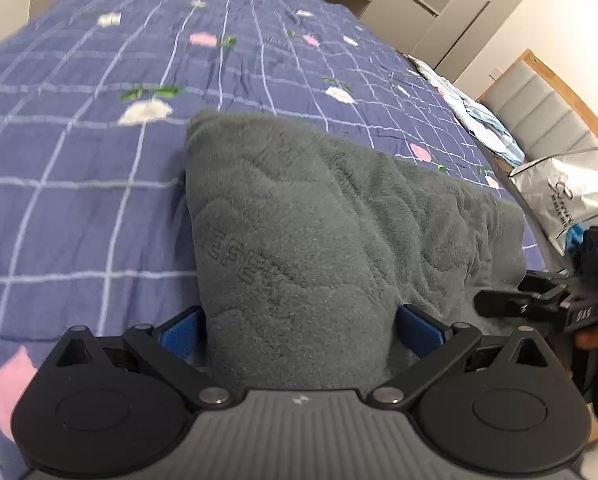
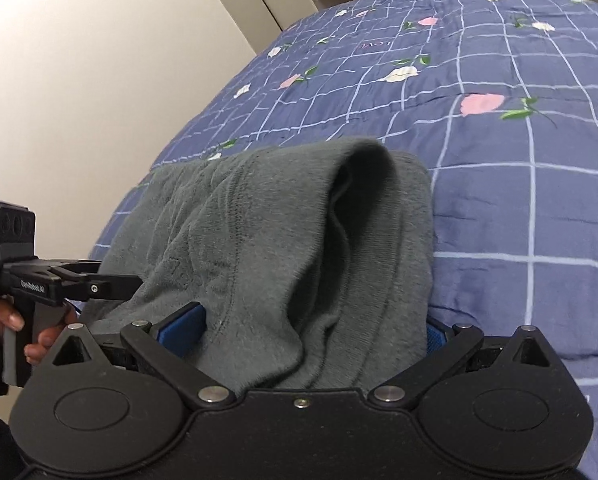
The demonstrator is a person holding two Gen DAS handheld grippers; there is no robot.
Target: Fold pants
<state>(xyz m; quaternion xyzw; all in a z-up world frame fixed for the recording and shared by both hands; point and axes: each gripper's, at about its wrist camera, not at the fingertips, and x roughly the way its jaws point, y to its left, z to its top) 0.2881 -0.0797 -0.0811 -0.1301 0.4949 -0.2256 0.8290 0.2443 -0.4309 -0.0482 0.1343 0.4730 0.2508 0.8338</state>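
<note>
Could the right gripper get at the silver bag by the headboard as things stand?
Probably not. The right gripper has the grey pants bunched between its fingers, and the silver bag sits off the bed's far edge, so it would have to let go first.

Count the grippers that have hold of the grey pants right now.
2. The left gripper has its blue fingers pressed against one bunched end of the pants; the right gripper clamps the other end, with the open cuff, above the blue quilt.
</note>
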